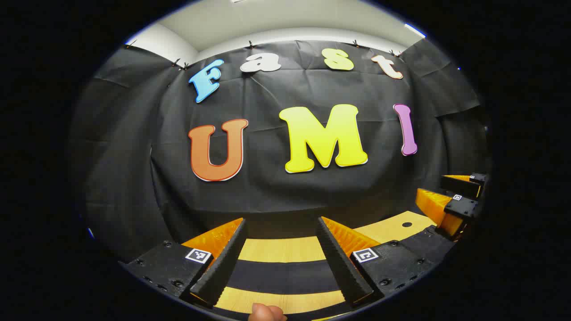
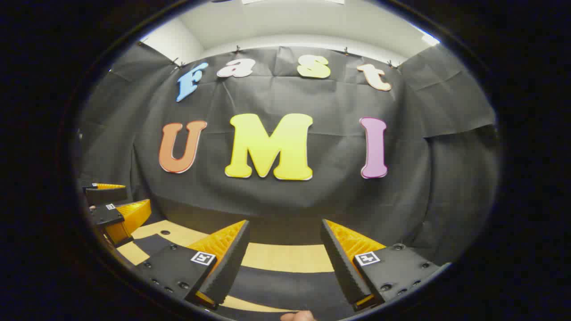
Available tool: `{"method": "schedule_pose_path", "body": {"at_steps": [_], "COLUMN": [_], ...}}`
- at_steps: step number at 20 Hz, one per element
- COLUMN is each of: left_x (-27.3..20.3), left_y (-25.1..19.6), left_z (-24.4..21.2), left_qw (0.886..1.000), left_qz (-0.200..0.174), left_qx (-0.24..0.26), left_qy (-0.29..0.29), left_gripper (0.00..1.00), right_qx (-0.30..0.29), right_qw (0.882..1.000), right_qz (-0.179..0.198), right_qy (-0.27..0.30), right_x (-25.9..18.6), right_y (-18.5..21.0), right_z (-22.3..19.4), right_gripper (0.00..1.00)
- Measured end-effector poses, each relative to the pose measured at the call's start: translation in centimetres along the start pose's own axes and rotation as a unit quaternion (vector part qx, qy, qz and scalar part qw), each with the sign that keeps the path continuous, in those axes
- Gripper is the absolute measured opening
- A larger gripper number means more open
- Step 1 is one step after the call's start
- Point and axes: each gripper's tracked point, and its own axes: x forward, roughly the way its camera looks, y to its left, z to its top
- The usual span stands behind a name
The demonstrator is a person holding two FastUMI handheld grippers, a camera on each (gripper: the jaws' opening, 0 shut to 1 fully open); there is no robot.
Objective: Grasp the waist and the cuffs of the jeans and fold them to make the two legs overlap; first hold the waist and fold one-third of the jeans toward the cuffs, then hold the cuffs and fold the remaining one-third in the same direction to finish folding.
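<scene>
My left gripper (image 1: 281, 220) is open, its two fingers spread wide, with nothing between them. It hovers low over a wooden table (image 1: 285, 249). A flat dark band of cloth (image 1: 281, 276) lies across the table under the fingers; I cannot tell whether it is the jeans. My right gripper (image 2: 285, 221) is open too, over the same dark cloth (image 2: 276, 285). Each gripper sees the other beside it: the right gripper (image 1: 430, 185) at the right edge, the left gripper (image 2: 138, 196) at the left edge, both with jaws apart.
The booth's black cloth wall (image 1: 285, 191) rises close behind the table's far edge. A small round hole (image 1: 407, 224) marks the tabletop. A person's fingertip (image 1: 266, 313) shows at the bottom edge, and another fingertip (image 2: 298, 316) shows in the right gripper view.
</scene>
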Motion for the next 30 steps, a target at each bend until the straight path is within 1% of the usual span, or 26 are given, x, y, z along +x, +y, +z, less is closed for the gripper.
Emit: {"method": "schedule_pose_path", "body": {"at_steps": [5, 11, 18, 21, 22, 24, 26, 27, 28, 29, 30], "left_x": [-0.6, -0.9, -0.7, -0.9, -0.9, -1.1, -1.8, -2.4, -3.1, -3.9, -5.0], "left_y": [0.5, 0.2, 0.5, 0.7, 0.9, 1.0, 2.9, 4.0, 5.4, 6.8, 8.4], "left_z": [0.3, -0.2, 0.1, 0.1, -0.1, -1.3, -2.0, -2.9, -4.0, -5.1, -6.7], "left_qw": [1.000, 1.000, 1.000, 1.000, 1.000, 0.998, 0.993, 0.987, 0.980, 0.970, 0.956], "left_qz": [0.007, -0.002, 0.002, 0.006, 0.004, 0.000, 0.015, 0.025, 0.039, 0.055, 0.075], "left_qx": [-0.003, -0.009, -0.015, -0.017, -0.021, -0.052, -0.105, -0.135, -0.166, -0.200, -0.238], "left_qy": [-0.008, -0.004, -0.006, -0.005, 0.002, 0.034, 0.059, 0.079, 0.102, 0.126, 0.155], "left_gripper": [0.99, 0.99, 0.99, 0.99, 0.99, 0.99, 0.99, 0.99, 0.99, 0.99, 1.00], "right_qx": [0.003, -0.002, -0.006, -0.002, 0.002, 0.010, 0.016, 0.017, 0.018, 0.020, 0.020], "right_qw": [1.000, 1.000, 1.000, 1.000, 1.000, 1.000, 0.999, 0.999, 0.999, 0.999, 0.998], "right_qz": [0.016, 0.013, 0.007, 0.010, 0.017, 0.026, 0.030, 0.031, 0.029, 0.028, 0.025], "right_qy": [0.004, 0.000, -0.007, -0.008, -0.009, -0.005, 0.009, 0.016, 0.025, 0.037, 0.050], "right_x": [-0.1, -0.7, -0.9, -0.9, -1.0, -0.9, -0.8, -0.9, -1.1, -1.4, -1.8], "right_y": [1.3, 1.1, 0.6, 0.6, 0.7, 0.4, -0.5, -1.1, -1.9, -2.7, -3.7], "right_z": [-0.5, -0.4, 0.0, 0.1, 0.3, 0.5, 0.2, 0.0, -0.4, -0.9, -1.6], "right_gripper": [0.98, 0.98, 0.97, 0.98, 0.97, 0.97, 0.98, 0.98, 0.97, 0.96, 0.97]}}
